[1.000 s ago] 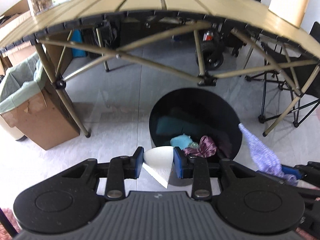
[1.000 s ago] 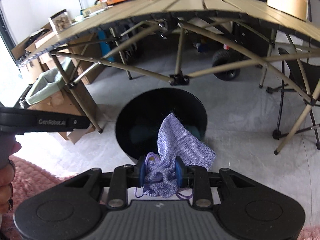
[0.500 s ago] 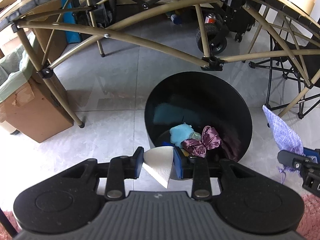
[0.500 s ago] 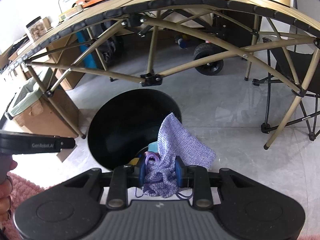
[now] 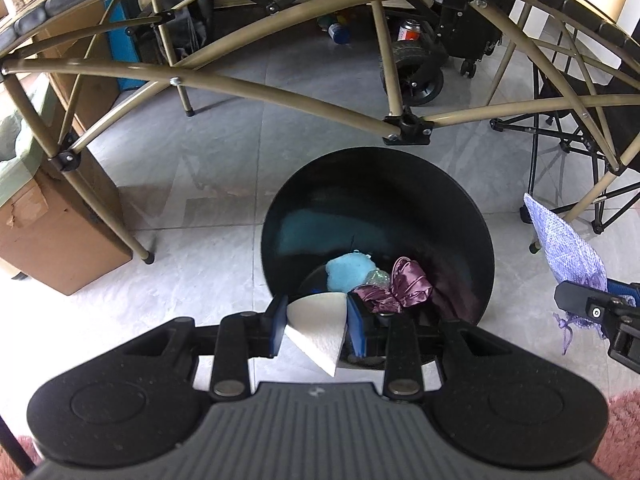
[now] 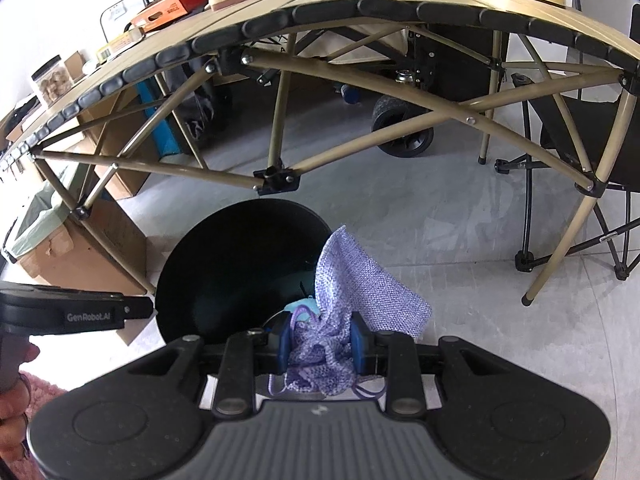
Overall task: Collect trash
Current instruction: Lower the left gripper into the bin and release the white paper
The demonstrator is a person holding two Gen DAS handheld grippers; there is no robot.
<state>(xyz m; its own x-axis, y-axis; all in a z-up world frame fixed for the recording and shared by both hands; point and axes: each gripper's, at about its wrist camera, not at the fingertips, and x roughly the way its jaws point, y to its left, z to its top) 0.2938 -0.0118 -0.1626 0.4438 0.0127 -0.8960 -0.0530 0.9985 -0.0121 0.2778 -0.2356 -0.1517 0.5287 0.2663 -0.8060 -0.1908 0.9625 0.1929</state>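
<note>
A round black trash bin (image 5: 472, 216) stands on the grey floor under a tan folding table; it also shows in the right wrist view (image 6: 192, 264). Inside lie a light blue lump (image 5: 348, 270) and a crumpled maroon wrapper (image 5: 400, 288). My left gripper (image 5: 317, 322) is shut on a white folded paper piece (image 5: 316, 326), held over the bin's near rim. My right gripper (image 6: 320, 344) is shut on a lilac knitted pouch (image 6: 360, 288) with drawstrings, at the bin's right near edge. The pouch also shows in the left wrist view (image 5: 564, 248).
The table's tan crossed legs (image 5: 406, 128) stand just behind the bin. A cardboard box with a green liner (image 5: 44, 216) stands to the left. A black folding chair (image 6: 580, 152) stands to the right. A wheeled cart (image 5: 420, 72) sits behind. Pink rug (image 5: 620, 432) is underfoot.
Both grippers have moved down and forward toward the bin, which now looms larger. Each still holds its item. The tabletop has risen out of the left wrist view.
</note>
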